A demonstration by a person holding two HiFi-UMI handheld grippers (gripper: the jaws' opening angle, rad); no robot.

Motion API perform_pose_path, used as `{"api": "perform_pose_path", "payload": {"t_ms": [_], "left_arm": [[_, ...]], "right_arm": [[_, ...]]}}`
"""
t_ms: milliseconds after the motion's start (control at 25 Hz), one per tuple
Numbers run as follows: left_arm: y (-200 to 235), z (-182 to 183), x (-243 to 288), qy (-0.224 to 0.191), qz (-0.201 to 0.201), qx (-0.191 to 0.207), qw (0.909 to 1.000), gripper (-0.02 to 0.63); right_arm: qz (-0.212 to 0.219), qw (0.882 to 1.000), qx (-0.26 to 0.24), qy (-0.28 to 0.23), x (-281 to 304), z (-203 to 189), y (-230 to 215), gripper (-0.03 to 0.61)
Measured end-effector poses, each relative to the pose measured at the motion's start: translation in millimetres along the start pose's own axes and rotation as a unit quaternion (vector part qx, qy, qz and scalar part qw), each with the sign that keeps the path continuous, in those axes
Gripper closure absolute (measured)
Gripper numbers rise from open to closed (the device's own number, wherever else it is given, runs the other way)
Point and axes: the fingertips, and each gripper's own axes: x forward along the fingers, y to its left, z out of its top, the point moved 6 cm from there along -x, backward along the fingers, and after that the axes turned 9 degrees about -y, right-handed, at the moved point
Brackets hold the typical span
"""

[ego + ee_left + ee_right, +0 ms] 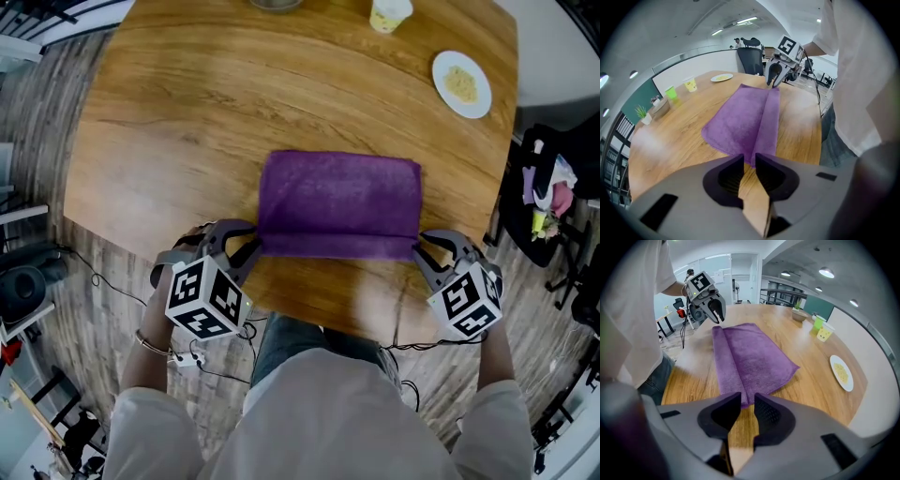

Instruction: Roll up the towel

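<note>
A purple towel point(339, 202) lies flat on the round wooden table point(178, 122), with its near edge turned over into a narrow fold point(337, 247). My left gripper point(247, 246) sits at the fold's left end and my right gripper point(424, 247) at its right end. In the left gripper view the jaws point(750, 159) stand slightly apart with bare wood showing between them, and the towel point(740, 119) corner lies just at their tips. The right gripper view shows the same: a narrow gap point(747, 399) and the towel point(750, 355) edge at the tips, not pinched.
A white plate with food point(461, 84) and a yellow cup point(389, 14) stand at the table's far right, and a bowl point(275, 4) at the far edge. A green cup point(670, 92) is off to one side. A dark chair with clutter point(553, 202) stands right of the table.
</note>
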Motion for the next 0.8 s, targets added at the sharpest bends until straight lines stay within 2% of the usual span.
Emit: {"api": "perform_pose_path", "payload": {"t_ms": [120, 240, 440, 800], "left_arm": [[-13.7, 7.2, -5.9, -0.005, -0.004, 0.013, 0.9999, 0.534], [-34.5, 10.5, -1.8, -0.002, -0.016, 0.029, 0.9994, 0.534], [-54.1, 3.8, 12.2, 0.009, -0.018, 0.051, 0.9985, 0.535], [-51.8, -8.4, 20.3, 0.021, -0.010, 0.072, 0.9972, 0.544]], "right_arm": [[-0.006, 1.000, -0.006, -0.012, -8.9, 2.7, 6.8, 0.485], [0.011, 0.999, -0.023, -0.026, -12.5, 5.4, 22.6, 0.488], [0.031, 0.997, -0.077, 0.000, -3.0, -3.0, 45.0, 0.494], [0.025, 0.994, -0.109, 0.015, 10.9, -13.4, 49.3, 0.522]]}}
